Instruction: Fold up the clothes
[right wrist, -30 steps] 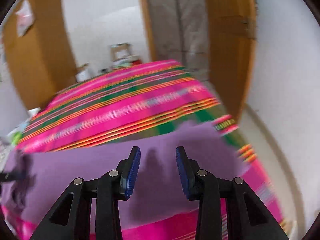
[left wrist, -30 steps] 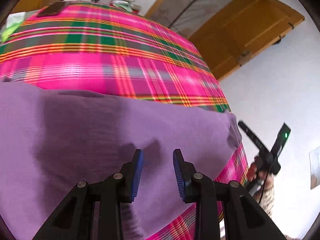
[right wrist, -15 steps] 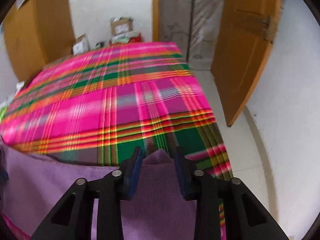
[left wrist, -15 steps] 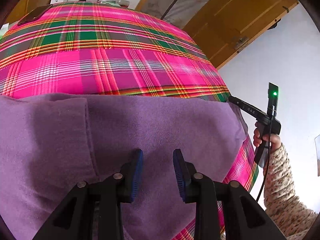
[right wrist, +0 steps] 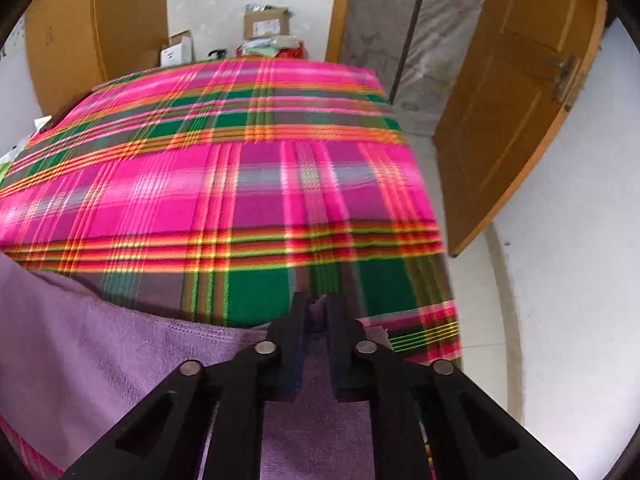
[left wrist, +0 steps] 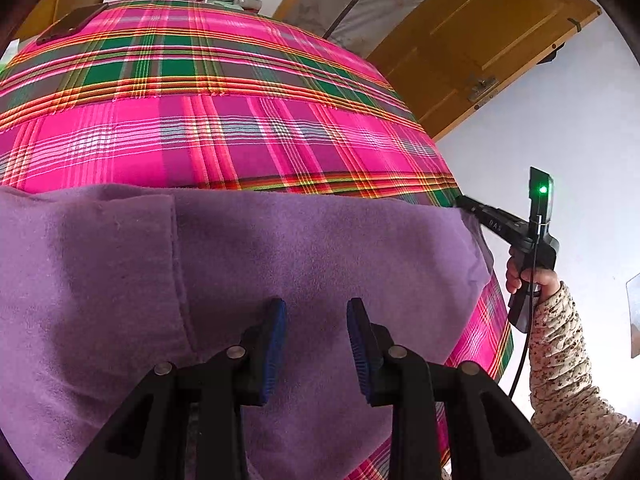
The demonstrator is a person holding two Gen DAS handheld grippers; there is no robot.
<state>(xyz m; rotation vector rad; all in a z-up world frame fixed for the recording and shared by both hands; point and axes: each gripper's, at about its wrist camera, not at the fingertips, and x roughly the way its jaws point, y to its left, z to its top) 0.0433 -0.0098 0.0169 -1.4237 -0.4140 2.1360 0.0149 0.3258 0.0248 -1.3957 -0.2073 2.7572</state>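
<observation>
Purple garment (left wrist: 304, 248) spread flat on plaid-covered bed (left wrist: 224, 140), right gripper (right wrist: 317, 312) jaws pinching its far right corner, likely to carry a fold across, left gripper (left wrist: 316, 328) jaws spread, empty, over mid-cloth near a seam, perhaps to steady.

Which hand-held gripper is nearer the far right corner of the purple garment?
Right. The right hand-held gripper is pinched shut on that corner of the purple garment. The left hand-held gripper hovers open over the garment's middle.
</observation>
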